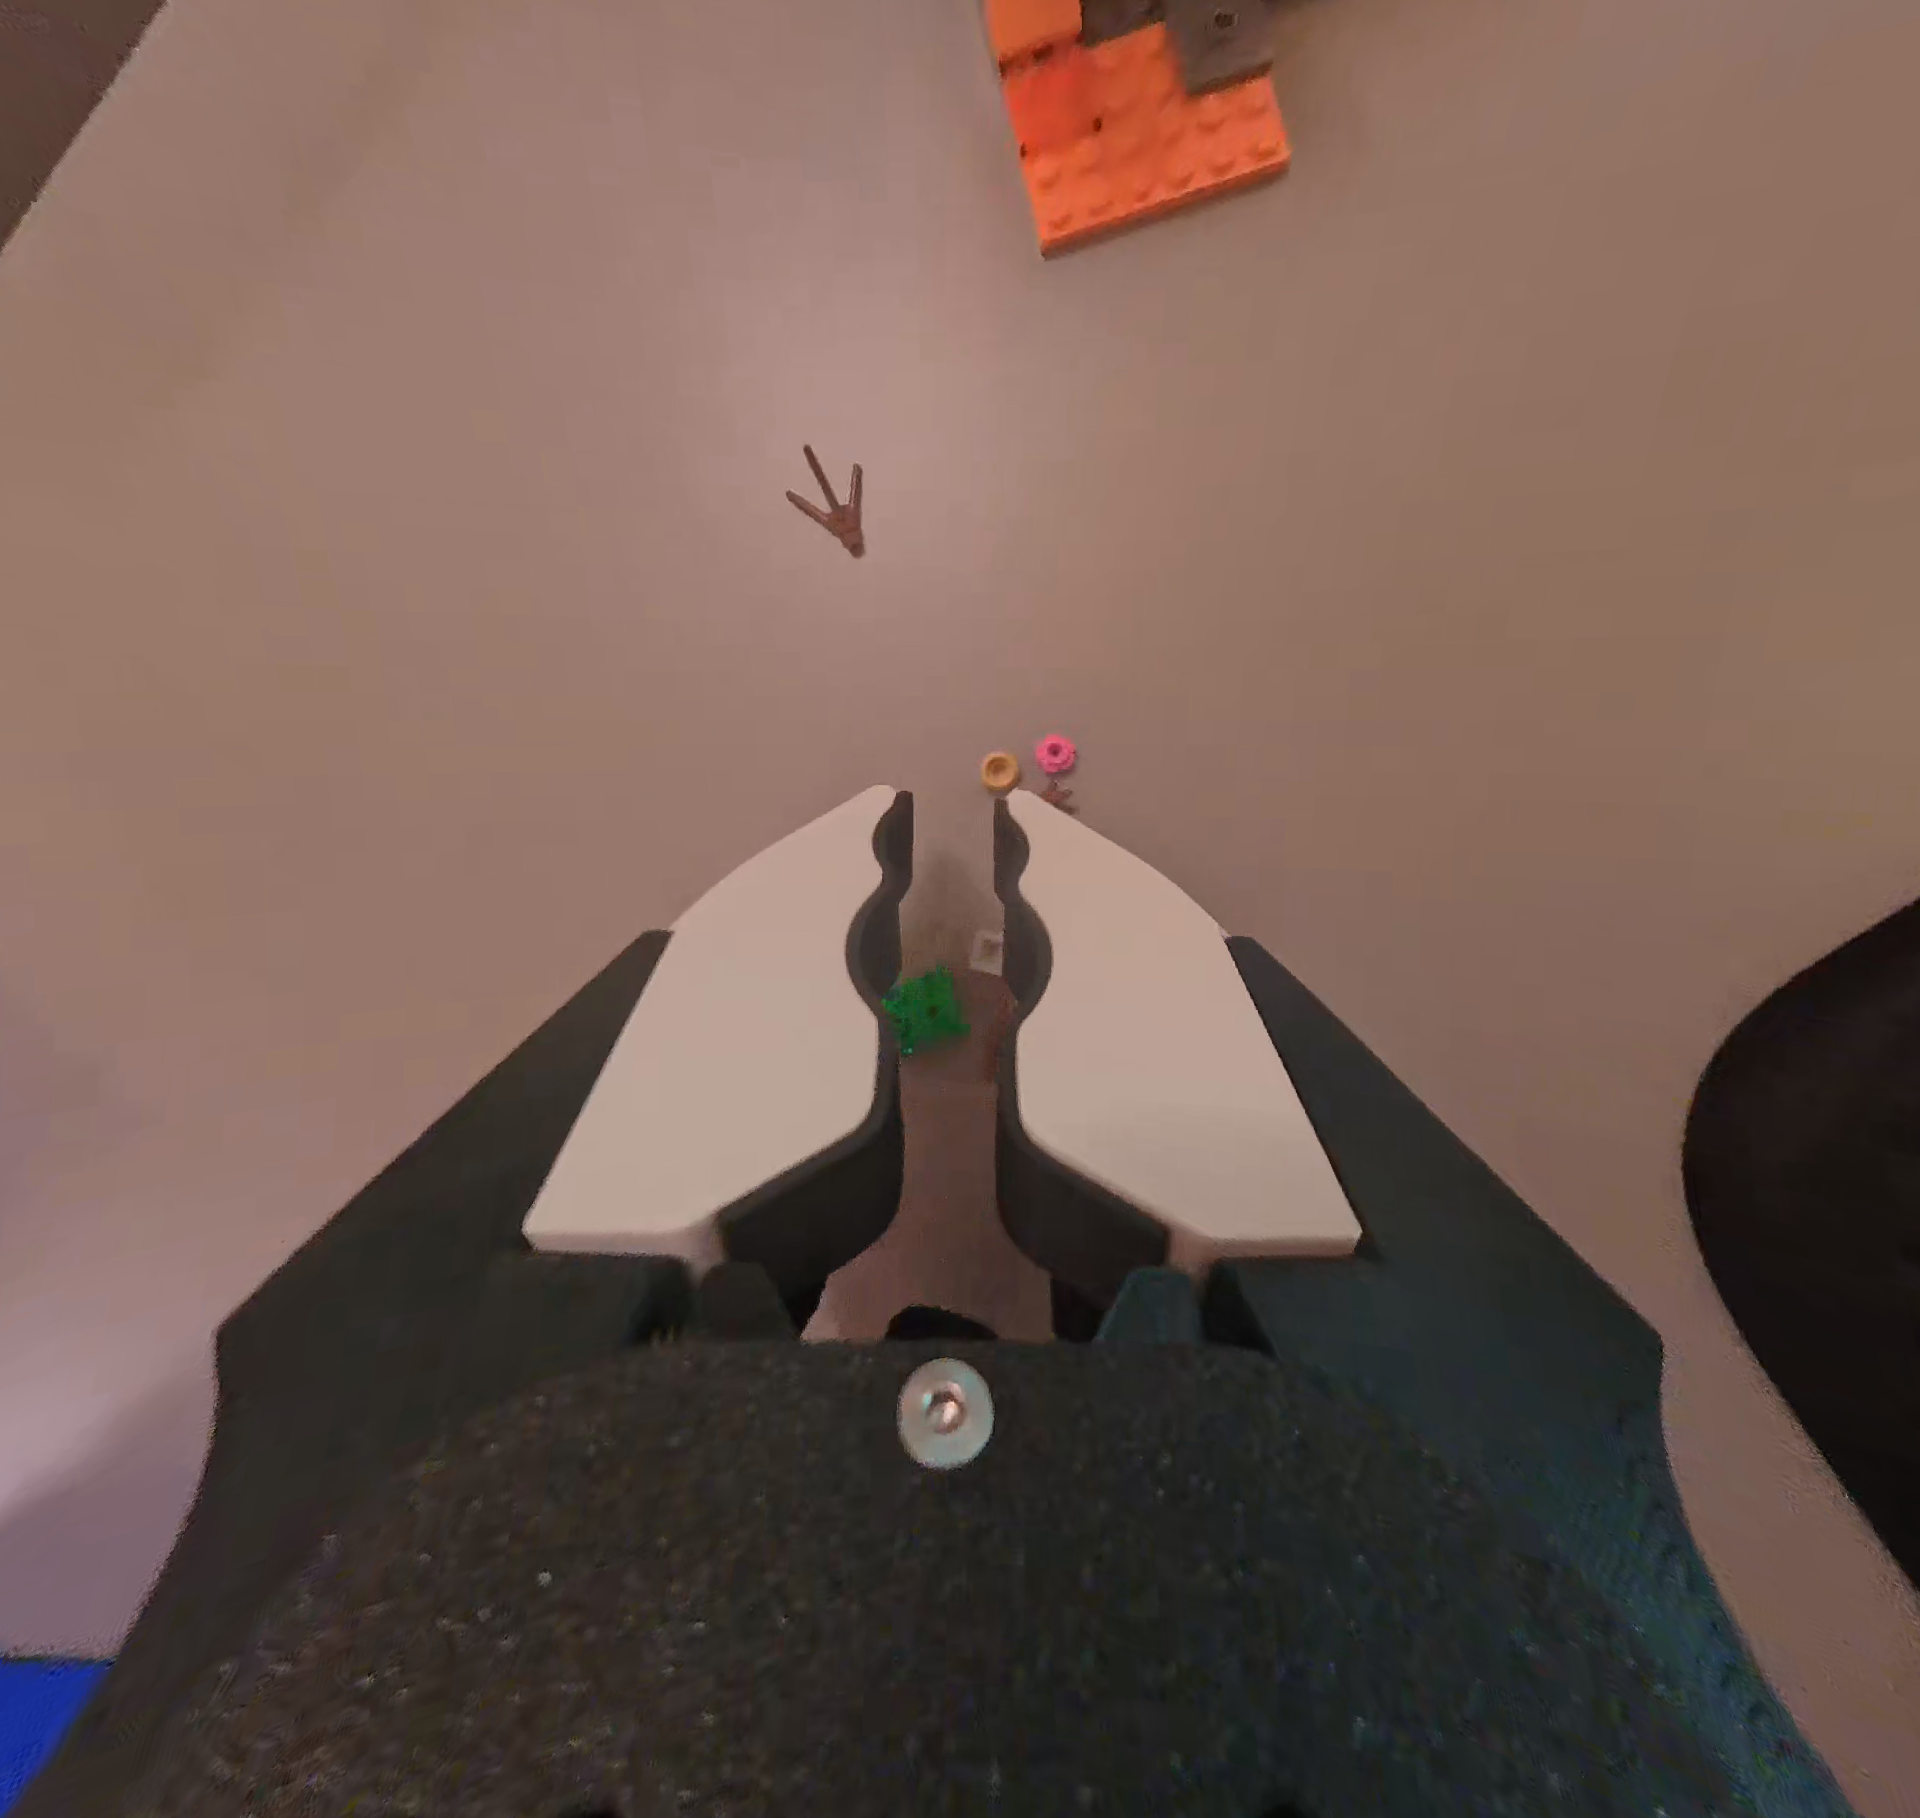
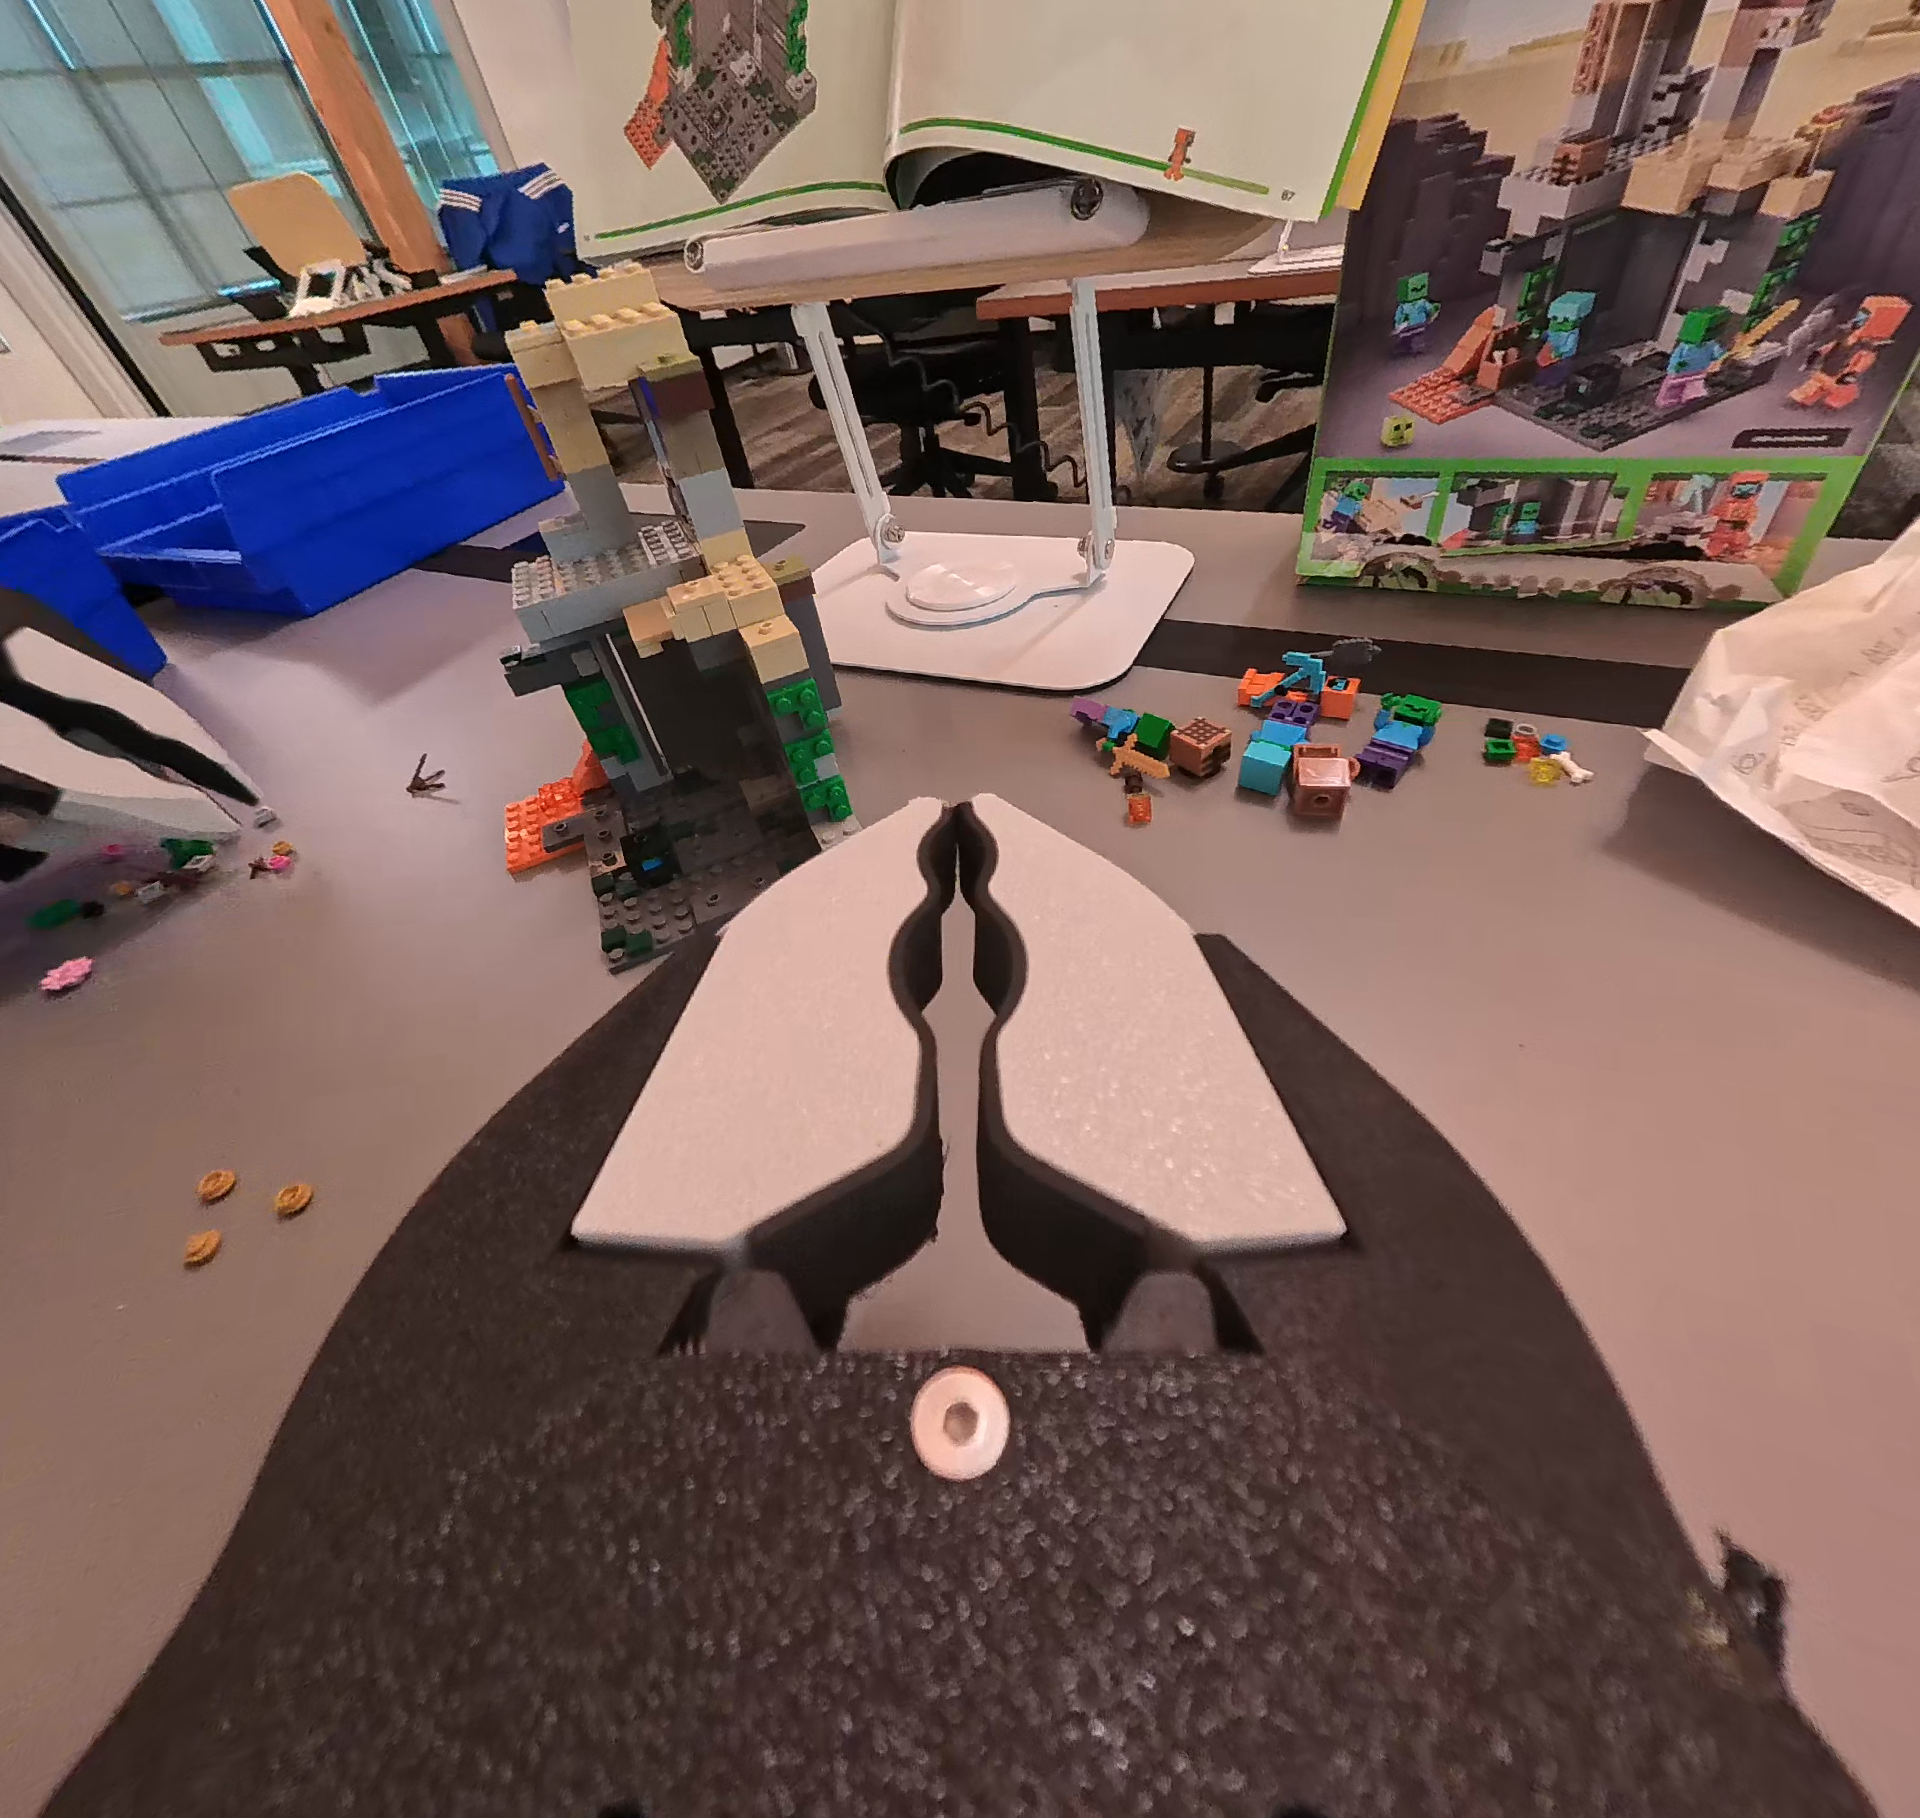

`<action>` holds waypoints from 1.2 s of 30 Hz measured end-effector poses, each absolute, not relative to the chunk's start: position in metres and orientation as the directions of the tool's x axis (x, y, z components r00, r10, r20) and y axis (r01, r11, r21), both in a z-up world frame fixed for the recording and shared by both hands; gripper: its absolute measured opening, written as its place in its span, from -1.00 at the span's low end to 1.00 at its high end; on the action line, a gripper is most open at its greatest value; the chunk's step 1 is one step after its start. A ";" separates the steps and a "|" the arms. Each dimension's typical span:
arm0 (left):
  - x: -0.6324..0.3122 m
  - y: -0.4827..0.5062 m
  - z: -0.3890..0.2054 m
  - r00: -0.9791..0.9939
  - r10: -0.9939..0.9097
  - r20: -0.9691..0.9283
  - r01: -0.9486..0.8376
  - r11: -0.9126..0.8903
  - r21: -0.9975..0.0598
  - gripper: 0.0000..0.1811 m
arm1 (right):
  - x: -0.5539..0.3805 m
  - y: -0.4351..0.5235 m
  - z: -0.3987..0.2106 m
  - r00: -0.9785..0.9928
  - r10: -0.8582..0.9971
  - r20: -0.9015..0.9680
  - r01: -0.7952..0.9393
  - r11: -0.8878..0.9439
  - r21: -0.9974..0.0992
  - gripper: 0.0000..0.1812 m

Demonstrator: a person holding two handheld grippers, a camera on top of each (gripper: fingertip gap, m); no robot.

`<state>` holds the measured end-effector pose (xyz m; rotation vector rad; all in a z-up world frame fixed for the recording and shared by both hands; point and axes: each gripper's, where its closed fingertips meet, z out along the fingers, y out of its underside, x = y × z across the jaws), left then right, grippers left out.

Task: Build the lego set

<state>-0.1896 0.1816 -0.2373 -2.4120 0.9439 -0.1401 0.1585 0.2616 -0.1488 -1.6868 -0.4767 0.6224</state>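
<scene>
Here the left gripper points down at the grey table, its jaws a little apart with nothing between the tips. Just past them lie a small gold round piece and a pink flower piece, side by side. Under the fingers, seen through the gap, sit a green leafy piece and a tiny white piece. Farther ahead on bare table lies a brown twig piece, well apart from the rest. The orange corner plate of the half-built model shows at the top edge.

The right gripper hangs over the table with its jaws together and empty. The half-built model, a tower of tan, grey and green bricks on a dark base, stands just beyond its tips and to the left. To the right of it lies a cluster of small figures and loose blocks, and a white paper bag sits at the far right. Behind, an open instruction booklet rests on a white stand, beside the set's box. Blue bins sit at the left, and three gold round pieces lie near the right gripper's left side
</scene>
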 end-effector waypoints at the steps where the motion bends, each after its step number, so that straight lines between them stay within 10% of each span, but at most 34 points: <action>1: -0.188 0.182 -0.240 0.747 -0.659 -0.088 -0.599 -0.609 -0.520 -0.85 | 0.159 0.262 -0.149 0.772 0.619 -0.144 -0.021 -0.201 -0.979 -1.00; 36: -0.072 0.151 -0.216 0.517 -0.852 -0.083 -0.706 -0.370 -0.603 -1.00 | 0.157 0.260 -0.149 0.768 0.626 -0.139 -0.015 -0.199 -0.980 -1.00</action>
